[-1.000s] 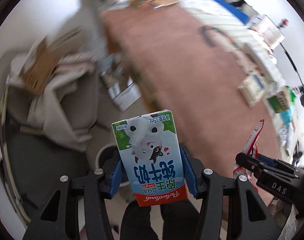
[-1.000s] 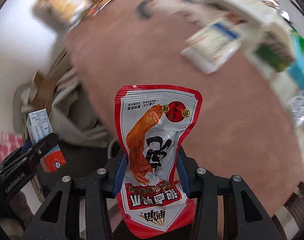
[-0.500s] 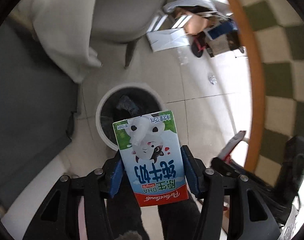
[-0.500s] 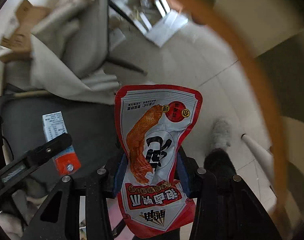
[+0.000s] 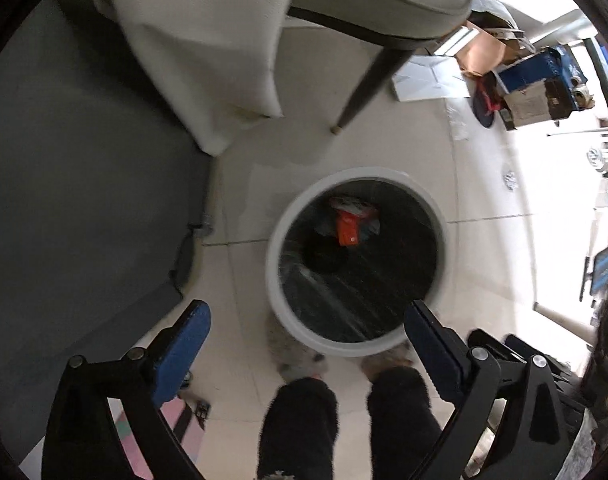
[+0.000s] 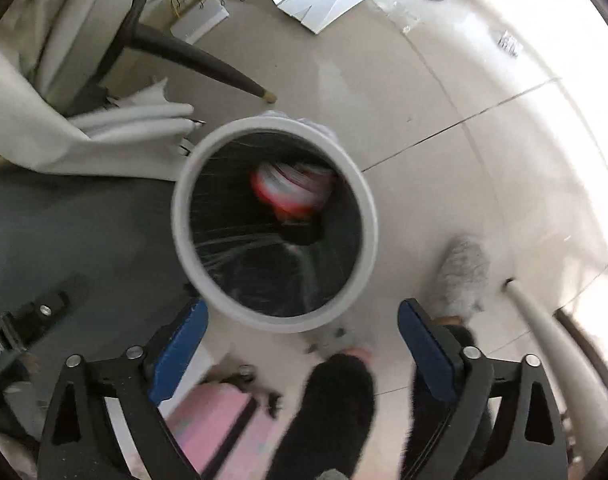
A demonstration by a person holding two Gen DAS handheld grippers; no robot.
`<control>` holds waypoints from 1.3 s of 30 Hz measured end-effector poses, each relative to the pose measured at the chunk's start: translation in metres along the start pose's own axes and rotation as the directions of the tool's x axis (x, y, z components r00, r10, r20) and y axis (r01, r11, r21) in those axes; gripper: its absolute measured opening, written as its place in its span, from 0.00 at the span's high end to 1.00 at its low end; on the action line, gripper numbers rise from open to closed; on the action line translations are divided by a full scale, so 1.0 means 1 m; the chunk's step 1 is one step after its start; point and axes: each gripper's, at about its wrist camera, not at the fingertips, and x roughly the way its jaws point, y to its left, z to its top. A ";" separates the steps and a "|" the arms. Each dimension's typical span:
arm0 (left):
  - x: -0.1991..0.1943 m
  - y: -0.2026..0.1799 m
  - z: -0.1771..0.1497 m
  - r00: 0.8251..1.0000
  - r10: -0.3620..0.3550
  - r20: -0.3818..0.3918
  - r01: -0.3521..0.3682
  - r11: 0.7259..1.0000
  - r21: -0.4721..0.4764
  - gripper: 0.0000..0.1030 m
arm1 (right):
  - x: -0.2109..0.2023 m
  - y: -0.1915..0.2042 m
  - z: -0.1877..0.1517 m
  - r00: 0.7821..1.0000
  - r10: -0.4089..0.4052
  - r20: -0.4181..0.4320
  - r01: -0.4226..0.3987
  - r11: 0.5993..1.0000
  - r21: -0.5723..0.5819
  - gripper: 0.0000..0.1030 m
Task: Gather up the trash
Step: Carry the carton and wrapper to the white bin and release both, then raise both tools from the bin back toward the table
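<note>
Pale floor tiles point(image 5: 483, 264) carry a round white bin point(image 5: 272, 240) with a dark liner, standing near a chair leg point(image 5: 363, 84) and the person's feet. Both tools point down over it. The left gripper point(image 5: 307, 328) has just been opening; its fingers stand wide apart with nothing between them. The right gripper point(image 6: 300, 320) has likewise just been opening and is empty. The milk carton point(image 5: 348, 230) lies inside the bin; the red snack packet point(image 6: 292, 188), blurred, shows inside it too. Step in hand: release into the bin, apparently done. Next move, by judgement: lift both tools clear and seek further trash.
</note>
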 end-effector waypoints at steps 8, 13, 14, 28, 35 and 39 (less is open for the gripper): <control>-0.032 0.004 -0.018 0.995 0.091 0.036 -0.092 0.995 0.029 0.04 | -0.030 0.014 -0.008 0.986 -0.155 0.058 0.160 0.984 -0.079 0.03; -0.056 -0.001 -0.030 0.995 0.091 0.040 -0.093 0.995 0.034 0.04 | -0.068 0.020 -0.015 0.980 -0.176 0.087 0.184 0.978 -0.093 0.03; -0.061 -0.002 -0.032 0.995 0.089 0.043 -0.090 0.995 0.034 0.04 | -0.076 0.022 -0.017 0.979 -0.180 0.095 0.189 0.977 -0.098 0.03; -0.178 -0.020 -0.070 0.992 0.093 0.089 -0.098 0.994 0.053 0.04 | -0.213 0.041 -0.058 0.974 -0.154 0.164 0.175 0.977 -0.123 0.03; -0.258 -0.033 -0.094 0.988 0.081 0.131 -0.091 0.994 0.067 0.04 | -0.305 0.049 -0.088 0.976 -0.091 0.197 0.121 0.982 -0.142 0.03; -0.302 -0.046 -0.106 0.983 0.081 0.166 -0.097 0.991 0.091 0.04 | -0.351 0.049 -0.104 0.975 -0.044 0.219 0.078 0.986 -0.148 0.03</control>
